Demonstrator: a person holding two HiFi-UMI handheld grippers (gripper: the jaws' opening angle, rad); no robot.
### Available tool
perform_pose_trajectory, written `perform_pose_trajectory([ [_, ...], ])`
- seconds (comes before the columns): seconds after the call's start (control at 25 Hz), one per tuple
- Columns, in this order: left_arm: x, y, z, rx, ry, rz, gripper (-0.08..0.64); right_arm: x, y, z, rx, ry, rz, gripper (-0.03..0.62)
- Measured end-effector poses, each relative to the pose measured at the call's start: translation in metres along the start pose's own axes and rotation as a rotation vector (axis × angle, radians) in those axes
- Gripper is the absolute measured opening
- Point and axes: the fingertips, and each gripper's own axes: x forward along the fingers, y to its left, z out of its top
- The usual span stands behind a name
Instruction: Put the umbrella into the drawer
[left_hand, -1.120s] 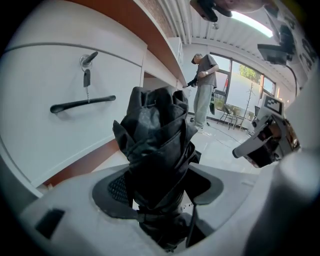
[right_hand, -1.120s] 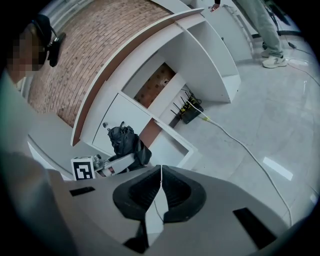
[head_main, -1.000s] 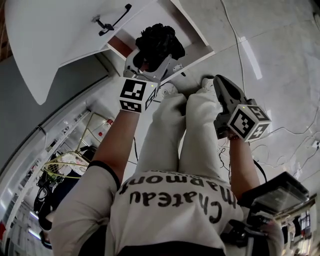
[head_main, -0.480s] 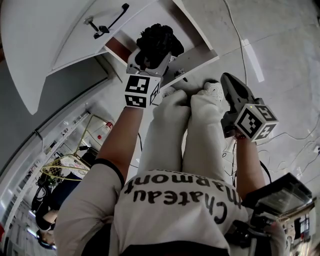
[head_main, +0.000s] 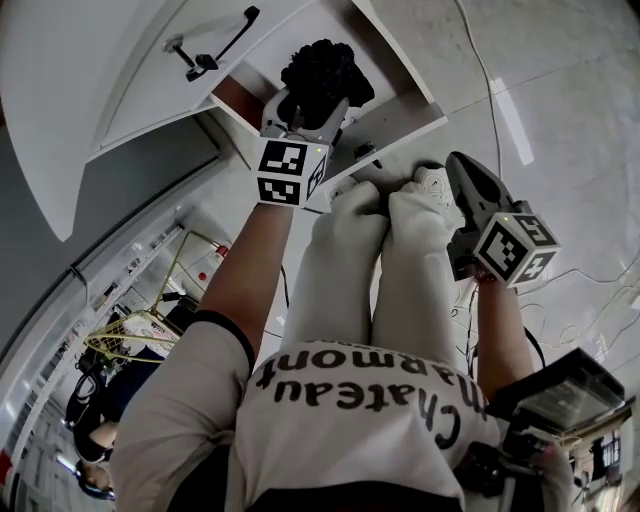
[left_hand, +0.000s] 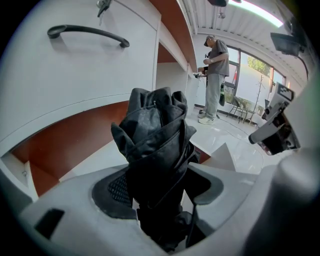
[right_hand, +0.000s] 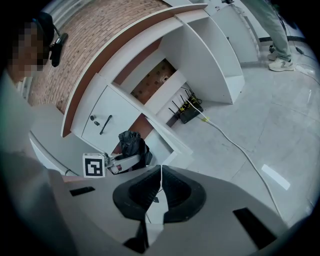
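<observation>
A folded black umbrella stands nearly upright between the jaws of my left gripper, which is shut on its lower part. It hangs over the open white drawer with reddish-brown inner walls. In the left gripper view the umbrella fills the space between the pads of the left gripper, with the drawer floor below. My right gripper is off to the right over the floor, beside my legs. Its pads meet with nothing between them in the right gripper view, which also shows the umbrella over the drawer.
A white cabinet door with a black handle stands above the drawer. White shoes are close to the drawer front. Cables run across the floor at right, and a black router sits in a niche. A person stands farther off.
My left gripper has carried the umbrella lower and farther in over the open drawer. The right gripper has sunk a little and stays shut.
</observation>
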Motion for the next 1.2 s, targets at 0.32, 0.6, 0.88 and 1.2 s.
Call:
perform_pose_trajectory([
  [0.32,0.017,0.015,-0.005,-0.029,-0.022,0.018,0.27,0.01,-0.018,0.0,0.012,-0.013,-0.017,0.017],
  [0.6,0.03,0.022,-0.014,-0.033,-0.002,0.027,0.27,0.019,-0.027,-0.007,0.021,0.0,-0.014,0.017],
  [0.88,0.04,0.027,-0.02,-0.045,0.013,0.054,0.27,0.02,-0.035,-0.006,0.011,0.0,-0.021,0.017],
  [1.2,0.048,0.027,-0.026,-0.032,0.027,0.06,0.27,0.02,-0.043,-0.009,0.026,0.009,-0.022,0.017],
])
